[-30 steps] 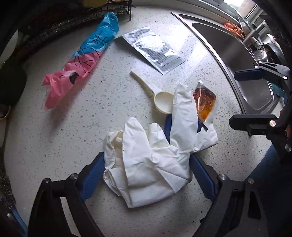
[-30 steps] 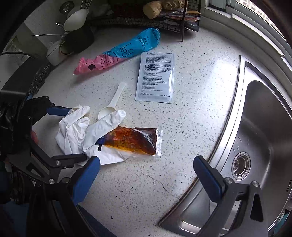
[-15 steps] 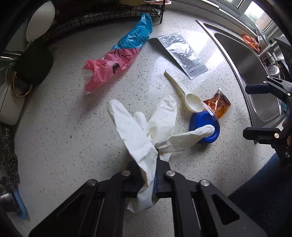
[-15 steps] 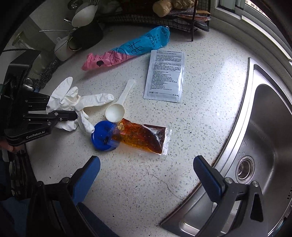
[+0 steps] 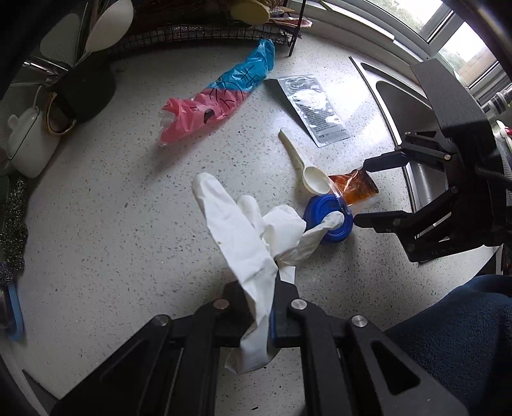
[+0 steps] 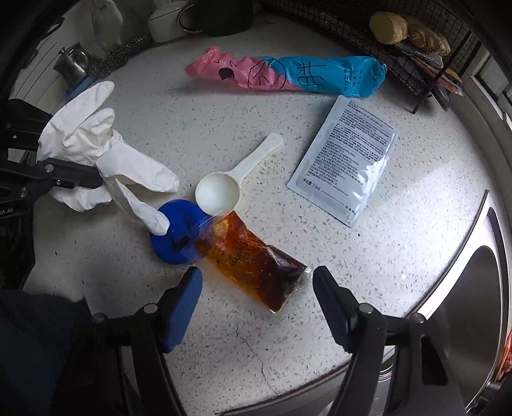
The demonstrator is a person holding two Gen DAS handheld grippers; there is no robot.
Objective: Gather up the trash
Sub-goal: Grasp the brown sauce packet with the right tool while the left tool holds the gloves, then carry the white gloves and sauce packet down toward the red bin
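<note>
Counter: pale speckled stone counter point(image 5: 105, 208) fills most of both views.
Sink: steel sink point(image 6: 473, 288) at the right edge of the right wrist view.
Wire rack: black wire rack point(image 6: 400, 41) along the top, holding what may be ginger root point(image 6: 388, 27).
Utensil holder: black utensil holder point(image 5: 86, 86) at upper left, pale spoons point(image 5: 108, 24) standing in it.
Teapot: white teapot point(image 5: 27, 145) at the left edge.
Scourer: metal scourer point(image 5: 12, 224) lower on the left edge.
</note>
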